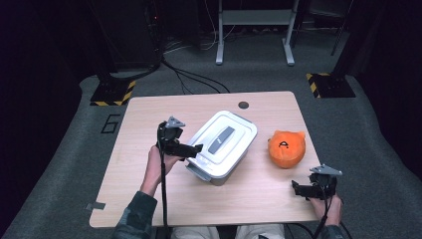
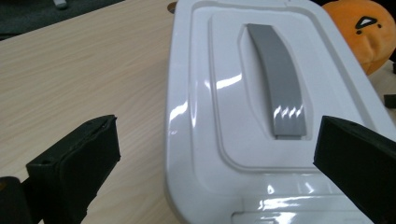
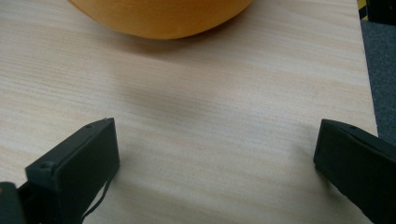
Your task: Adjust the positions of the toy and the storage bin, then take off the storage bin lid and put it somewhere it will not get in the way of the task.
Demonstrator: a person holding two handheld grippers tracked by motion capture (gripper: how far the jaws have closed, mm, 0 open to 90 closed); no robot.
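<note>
The white rectangular plastic storage box (image 1: 224, 144) with a grey strap handle (image 1: 221, 139) on its closed lid lies at the middle of the light wooden counter (image 1: 149, 114), turned at an angle so that 1 short end points near-left. At that near-left end the left hand-held gripper (image 1: 195, 148) hovers with its 2 black jaws spread wide and holding nothing; in the left gripper view the lid (image 2: 261, 93) shows between the jaws, the handle (image 2: 279, 79) running away from them. Just right of the box sits a round orange plush toy (image 1: 286, 148) with a small black mark on top, apart from the box. Near it, at the counter's near-right corner, the right hand-held gripper (image 1: 297, 189) is low over bare wood, jaws wide apart and empty, the plush toy (image 3: 159, 16) just beyond them.
</note>
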